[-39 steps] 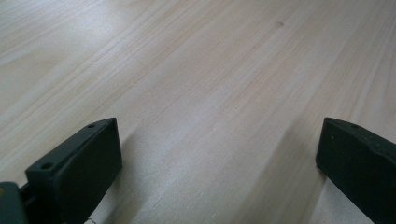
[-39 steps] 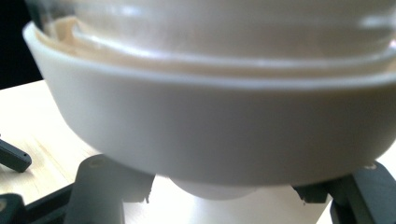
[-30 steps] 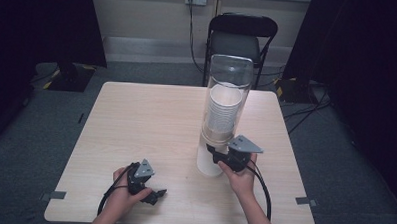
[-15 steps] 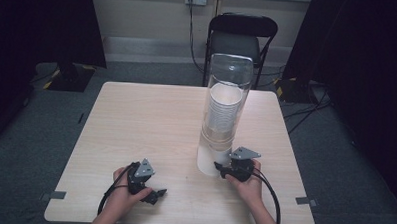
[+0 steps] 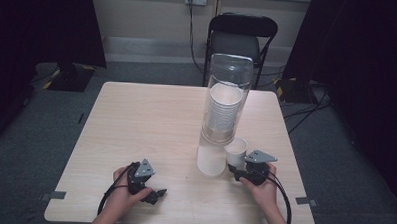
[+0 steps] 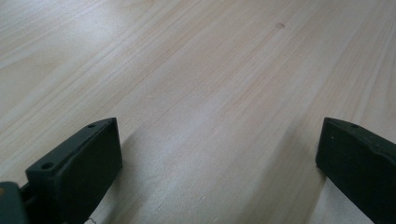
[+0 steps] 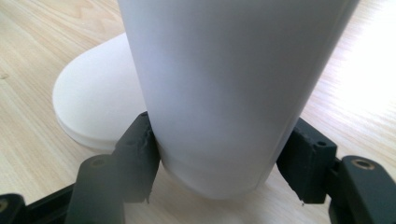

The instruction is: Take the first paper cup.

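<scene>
Right gripper [image 5: 233, 168]: its two black jaws are clamped on the lower wall of a white paper cup [image 5: 236, 151], one pad on each side. The cup stands mouth up, just right of the tall clear plastic cup dispenser [image 5: 226, 100] and its white round base [image 5: 211, 160], at the near right of the pale wooden table [image 5: 136, 120]. Left gripper [image 5: 159, 193]: jaws wide apart over bare tabletop, holding nothing.
</scene>
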Action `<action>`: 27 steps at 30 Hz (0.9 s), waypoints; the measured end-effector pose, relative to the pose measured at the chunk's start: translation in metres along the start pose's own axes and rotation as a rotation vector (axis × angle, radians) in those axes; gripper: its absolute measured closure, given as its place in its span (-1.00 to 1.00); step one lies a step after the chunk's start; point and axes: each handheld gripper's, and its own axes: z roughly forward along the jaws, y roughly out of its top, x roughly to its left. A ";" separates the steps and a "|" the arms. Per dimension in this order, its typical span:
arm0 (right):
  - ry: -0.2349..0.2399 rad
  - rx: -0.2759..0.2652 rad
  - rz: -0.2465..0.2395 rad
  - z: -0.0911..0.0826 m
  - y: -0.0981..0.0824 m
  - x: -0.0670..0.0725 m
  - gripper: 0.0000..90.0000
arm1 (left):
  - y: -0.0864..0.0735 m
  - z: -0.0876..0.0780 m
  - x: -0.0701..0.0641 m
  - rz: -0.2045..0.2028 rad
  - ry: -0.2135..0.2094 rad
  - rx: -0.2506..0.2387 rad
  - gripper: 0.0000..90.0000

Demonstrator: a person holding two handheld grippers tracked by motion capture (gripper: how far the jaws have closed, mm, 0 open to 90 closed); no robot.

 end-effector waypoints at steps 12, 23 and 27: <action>-0.054 -0.045 0.077 -0.007 -0.002 -0.019 -0.22 | 0.000 0.000 0.000 0.001 0.001 0.000 -1.00; -0.135 -0.012 0.167 0.002 -0.007 -0.042 -0.22 | 0.000 0.000 0.000 0.001 0.000 0.000 -1.00; -0.160 0.001 0.184 0.004 -0.007 -0.047 -0.23 | 0.000 0.000 0.000 0.001 0.001 0.000 -1.00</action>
